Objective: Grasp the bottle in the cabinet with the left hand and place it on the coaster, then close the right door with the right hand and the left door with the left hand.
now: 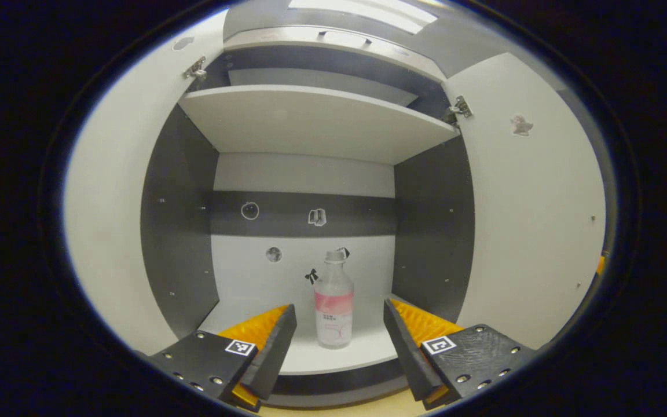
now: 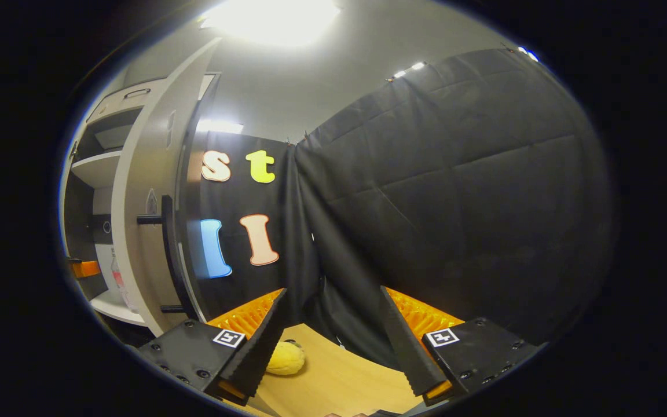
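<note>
Left gripper view. Left gripper (image 1: 339,341) nearest the lens, fingers spread wide, nothing between them, released. Fingers (image 1: 275,341) level with the front edge of the lower shelf (image 1: 264,313), not touching anything. Bottle (image 1: 333,301) upright on that shelf, centred between the two fingers as seen but set farther in, apart from both. Clear body, pink label band around the middle, pale cap on. Small dark bow-shaped mark just beside the bottle's shoulder on the back panel. Cabinet (image 1: 177,231) open: left door (image 1: 107,231) swung out on one side, right door (image 1: 536,220) swung out on the other, hinges visible at the upper corners. Upper shelf (image 1: 316,116) bare above. Back panel (image 1: 304,174) pale with a dark horizontal band carrying small stickers.

Right gripper view. Right gripper (image 2: 333,341) nearest the lens, fingers likewise spread, nothing held, released. Below and between the fingers, a wooden tabletop (image 2: 339,376). Yellow rounded object (image 2: 285,358) resting on the tabletop just beside the left-hand finger as seen; kind not determinable. Farther off, to the left of the view, right door seen edge-on, standing open, with a dark bar handle (image 2: 165,231) on its outer face. Beyond the door, cabinet interior with part of the bottle visible on the lower shelf. Black cloth wall (image 2: 455,202) behind.
</note>
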A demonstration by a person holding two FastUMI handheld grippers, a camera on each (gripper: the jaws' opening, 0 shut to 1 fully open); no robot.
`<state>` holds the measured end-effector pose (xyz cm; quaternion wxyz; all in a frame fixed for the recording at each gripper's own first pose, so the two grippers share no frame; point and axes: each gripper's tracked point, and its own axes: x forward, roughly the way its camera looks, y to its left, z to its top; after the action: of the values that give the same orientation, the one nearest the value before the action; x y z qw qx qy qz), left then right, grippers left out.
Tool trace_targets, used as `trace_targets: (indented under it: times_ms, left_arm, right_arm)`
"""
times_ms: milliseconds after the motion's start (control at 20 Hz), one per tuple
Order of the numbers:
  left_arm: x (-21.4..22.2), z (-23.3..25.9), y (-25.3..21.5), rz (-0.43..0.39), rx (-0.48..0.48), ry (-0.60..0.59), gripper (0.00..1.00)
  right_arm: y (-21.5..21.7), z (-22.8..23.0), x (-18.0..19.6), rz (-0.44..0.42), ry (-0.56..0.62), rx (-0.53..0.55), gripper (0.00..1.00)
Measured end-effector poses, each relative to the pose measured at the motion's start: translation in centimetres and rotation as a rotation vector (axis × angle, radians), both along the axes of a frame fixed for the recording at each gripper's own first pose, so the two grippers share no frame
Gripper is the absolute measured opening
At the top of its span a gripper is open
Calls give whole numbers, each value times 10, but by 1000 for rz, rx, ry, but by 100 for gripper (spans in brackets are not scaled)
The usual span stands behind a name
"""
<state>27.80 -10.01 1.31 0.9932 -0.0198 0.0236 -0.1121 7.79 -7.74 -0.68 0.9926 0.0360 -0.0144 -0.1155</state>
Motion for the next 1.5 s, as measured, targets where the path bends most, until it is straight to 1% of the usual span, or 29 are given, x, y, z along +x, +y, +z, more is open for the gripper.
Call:
trace_targets:
  times_ms: [150,200,250,300,350,400,450,500,550,600,650,750,850,900,950,1000,1050,1100,1150,1200,1250,1300,1500]
  left_arm:
    - [34,-9,-5,8,2,25,88]
    - [42,-13,-7,9,5,32,88]
    - [51,-17,-8,14,8,39,88]
    - [59,-20,-10,15,9,47,88]
    - [65,-26,-12,20,12,58,88]
    - [75,-32,-13,25,17,66,88]
    - [82,-36,-14,31,21,74,92]
    - [88,-41,-16,28,20,78,88]
    - [92,-42,-18,27,22,77,88]
    - [96,-43,-18,29,26,74,88]
    - [99,-44,-18,31,30,72,88]
    - [102,-43,-18,40,38,68,88]
    - [110,-43,-20,43,43,64,88]
    - [114,-46,-19,51,48,63,95]
    - [117,-47,-18,54,53,67,95]
    - [116,-49,-20,52,59,76,95]
    - [115,-50,-21,47,64,84,87]
    - [112,-49,-19,57,65,83,87]
    - [118,-52,-23,58,61,84,68]
    - [118,-52,-28,43,62,89,68]
    - [116,-52,-26,44,65,89,60]
    - [116,-50,-25,42,68,87,68]
    - [95,-31,-29,27,73,60,68]
  right_arm:
    - [-1,-7,10,5,13,4,95]
    - [-1,-11,13,7,17,3,98]
    - [-2,-13,17,5,22,-1,98]
    - [-2,-15,21,6,23,-6,95]
    - [0,-16,24,11,24,-9,98]
    - [1,-17,27,18,27,-12,98]
    - [2,-19,31,27,29,-16,98]
    - [2,-21,33,34,32,-22,98]
    - [3,-22,37,39,35,-27,95]
    - [3,-24,41,44,39,-30,95]
    - [5,-25,44,51,43,-30,98]
    - [2,-28,50,52,55,-39,98]
    - [0,-29,59,42,61,-27,97]
    - [-3,-29,60,38,58,-15,98]
    - [-7,-30,60,33,59,-4,98]
    - [-11,-33,60,32,63,6,95]
    - [-13,-35,60,32,68,13,94]
    - [-14,-37,64,33,73,15,97]
    - [-14,-37,66,35,78,15,97]
    - [-14,-39,68,40,82,15,97]
    - [-12,-38,71,47,83,16,97]
    - [-11,-39,73,56,81,15,98]
    - [-10,-38,72,84,73,-4,97]
